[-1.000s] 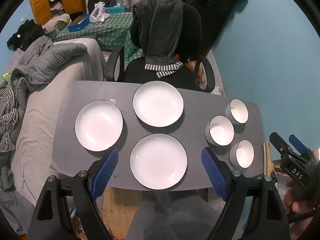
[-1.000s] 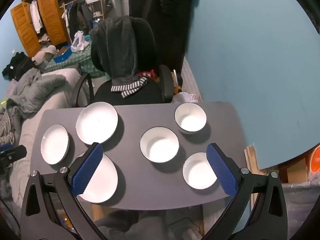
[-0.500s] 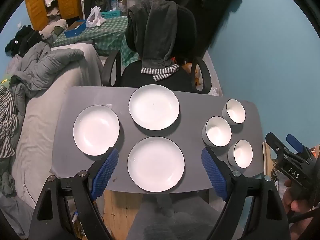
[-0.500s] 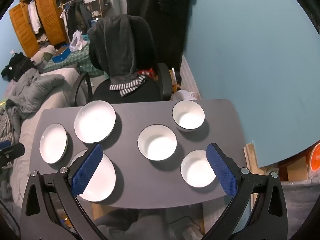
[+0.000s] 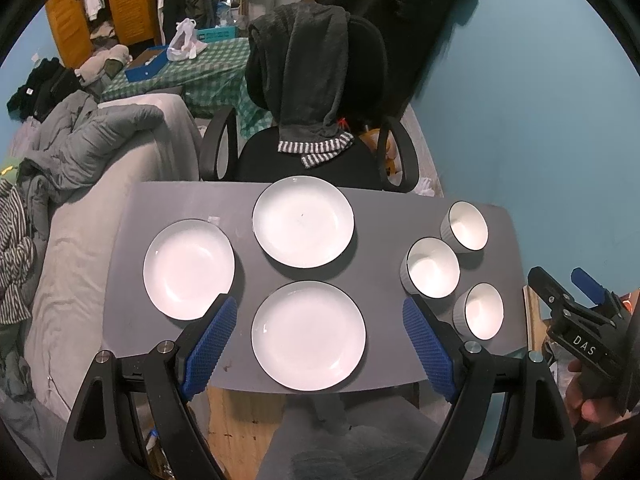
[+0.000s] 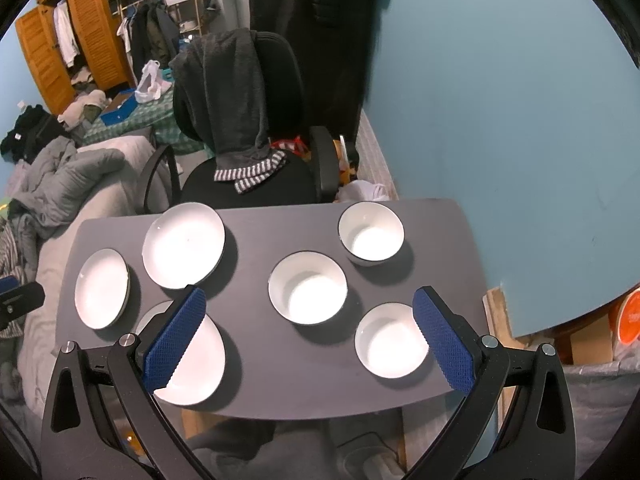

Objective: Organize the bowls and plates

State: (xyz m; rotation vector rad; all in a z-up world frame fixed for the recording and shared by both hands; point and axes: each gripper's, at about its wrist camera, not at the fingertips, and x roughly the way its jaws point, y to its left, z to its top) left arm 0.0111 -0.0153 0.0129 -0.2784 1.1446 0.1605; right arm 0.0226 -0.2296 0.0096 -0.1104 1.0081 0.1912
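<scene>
**A:** What has changed over the last second?

**B:** Very little. In both wrist views the gray table (image 5: 168,208) has slid slightly lower and looks a touch farther off, so both tools seem to have drifted back and up. No dish has moved. My reading is that organizing has not begun.

**A:** Where are the dishes, left to right?

**B:** In the left view, three white plates lie flat and apart: the left plate (image 5: 189,269), the far plate (image 5: 303,221) and the near plate (image 5: 308,335). Right of them stand three bowls close together: the middle bowl (image 5: 433,267), the far bowl (image 5: 466,227) and the near bowl (image 5: 480,311).

**A:** And the tongs?

**B:** The left gripper (image 5: 320,348) is spread wide and empty, hanging above the near plate. The right gripper (image 6: 306,338) is also spread wide, holding nothing, above the bowls.

**A:** What is hidden or hard to make out?

**B:** In the right view, the right gripper's left finger covers part of the near plate. In the left view, its right finger crosses the near bowl's edge. A hand (image 5: 586,394) gripping the right tool is cut off at the frame's edge. How high the tools hang above the table, I cannot tell.
</scene>
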